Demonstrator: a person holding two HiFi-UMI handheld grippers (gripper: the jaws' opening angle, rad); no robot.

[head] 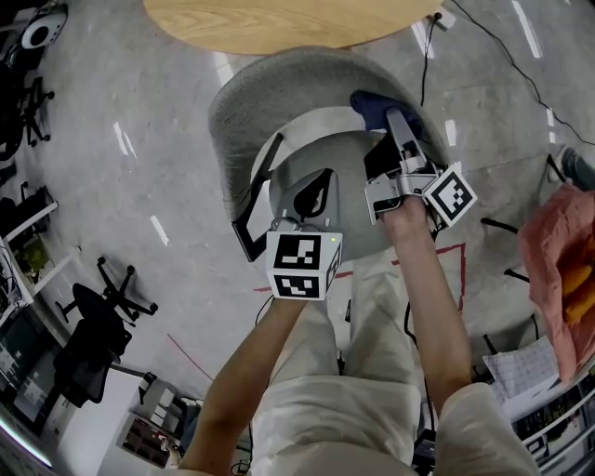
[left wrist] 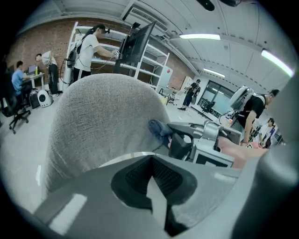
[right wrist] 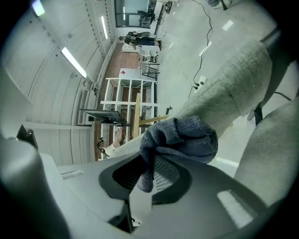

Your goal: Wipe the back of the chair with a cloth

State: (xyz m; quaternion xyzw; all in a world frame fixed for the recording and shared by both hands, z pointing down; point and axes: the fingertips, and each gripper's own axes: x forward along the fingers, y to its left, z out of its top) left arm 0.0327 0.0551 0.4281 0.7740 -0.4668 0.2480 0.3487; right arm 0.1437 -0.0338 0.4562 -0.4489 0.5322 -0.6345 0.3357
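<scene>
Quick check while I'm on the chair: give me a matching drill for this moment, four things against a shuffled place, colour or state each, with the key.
Things:
1. cloth
2. left claw
3. chair back
4. table

Place, colour or state:
A. tan wood, past the chair back
B. dark blue, pinched in the right claw
C. shut, nothing between its jaws
D. grey fabric

Pairs: 1-B, 2-C, 3-D, 4-A
</scene>
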